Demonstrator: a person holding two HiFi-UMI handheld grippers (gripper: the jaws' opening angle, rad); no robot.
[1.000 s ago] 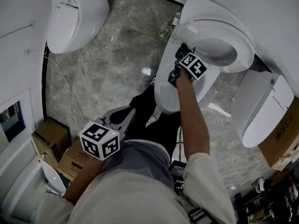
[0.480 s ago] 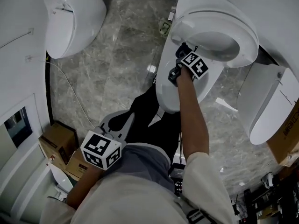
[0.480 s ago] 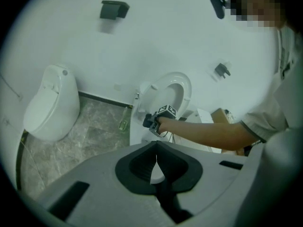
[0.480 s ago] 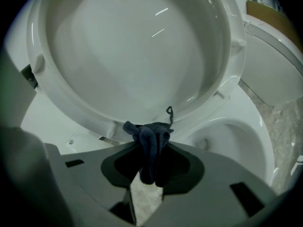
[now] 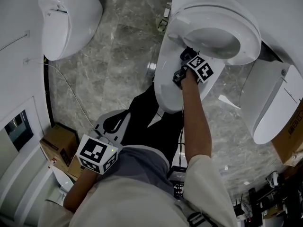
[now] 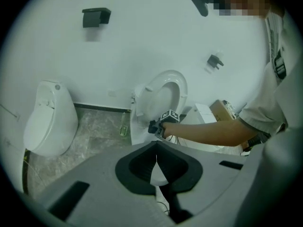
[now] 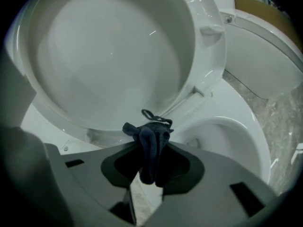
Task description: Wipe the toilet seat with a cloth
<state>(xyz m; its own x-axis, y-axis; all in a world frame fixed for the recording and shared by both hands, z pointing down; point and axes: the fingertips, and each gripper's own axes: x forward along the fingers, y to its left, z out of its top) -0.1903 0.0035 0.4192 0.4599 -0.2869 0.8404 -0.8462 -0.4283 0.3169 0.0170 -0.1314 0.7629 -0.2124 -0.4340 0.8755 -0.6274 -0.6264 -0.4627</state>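
Note:
A white toilet [image 5: 176, 86] stands with its seat and lid [image 5: 215, 30] raised. My right gripper [image 5: 183, 61] is at the bowl's rim just below the raised seat, shut on a dark blue cloth [image 5: 188, 54]. In the right gripper view the bunched cloth [image 7: 149, 138] sticks out between the jaws of the right gripper [image 7: 151, 161], close to the underside of the seat [image 7: 109, 56] and above the bowl [image 7: 227, 136]. My left gripper [image 5: 117, 123] hangs low by my leg, away from the toilet. The left gripper [image 6: 156, 148] is shut with nothing in it.
A second white fixture [image 5: 66, 18] hangs on the wall at the far left. Another toilet [image 5: 274, 103] stands close on the right. Cardboard boxes [image 5: 59, 143] sit at the lower left, and a thin cable [image 5: 71, 91] runs over the marble floor [image 5: 118, 56].
My right gripper with the cloth has shifted slightly right along the bowl's rim under the raised seat. The left gripper has sunk a little lower and to the left.

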